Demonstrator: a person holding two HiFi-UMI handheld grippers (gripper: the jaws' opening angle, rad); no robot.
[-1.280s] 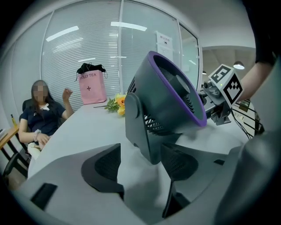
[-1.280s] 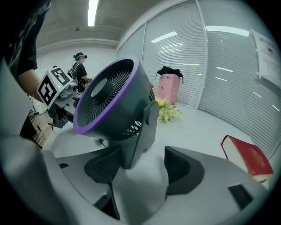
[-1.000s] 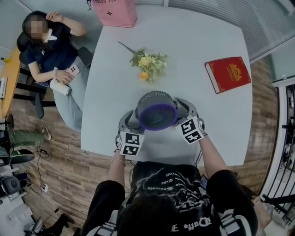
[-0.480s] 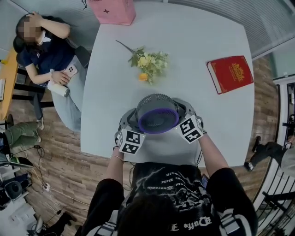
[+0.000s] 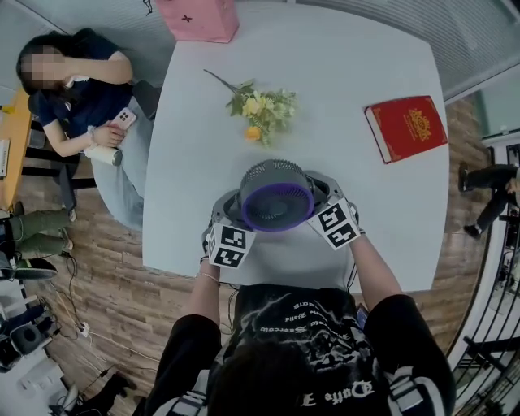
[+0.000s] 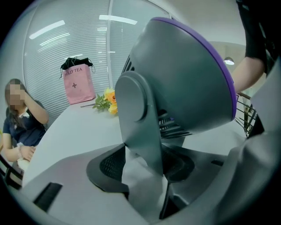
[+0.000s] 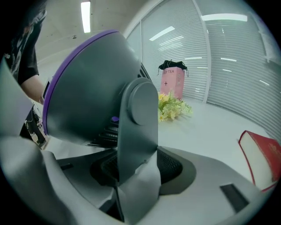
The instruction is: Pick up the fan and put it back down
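Observation:
A grey fan point(image 5: 276, 195) with a purple rim stands on the white table point(image 5: 382, 203) near its front edge, its head tilted up. My left gripper point(image 5: 236, 210) is at its left side and my right gripper point(image 5: 322, 197) at its right. In the left gripper view the fan's side upright point(image 6: 140, 132) stands between the jaws of the left gripper point(image 6: 145, 173), which are closing. The right gripper point(image 7: 134, 173) likewise has the other upright point(image 7: 136, 132) between its closing jaws. The black pads sit close beside each upright, and I see no firm press.
A bunch of yellow flowers point(image 5: 264, 110) lies behind the fan. A red book point(image 5: 405, 128) lies at the table's right. A pink bag point(image 5: 199, 18) stands at the far edge. A seated person point(image 5: 73, 89) is left of the table.
Fan and both grippers keep their places on the table. The seated person has moved an arm across the face. Someone's legs have appeared at the right edge.

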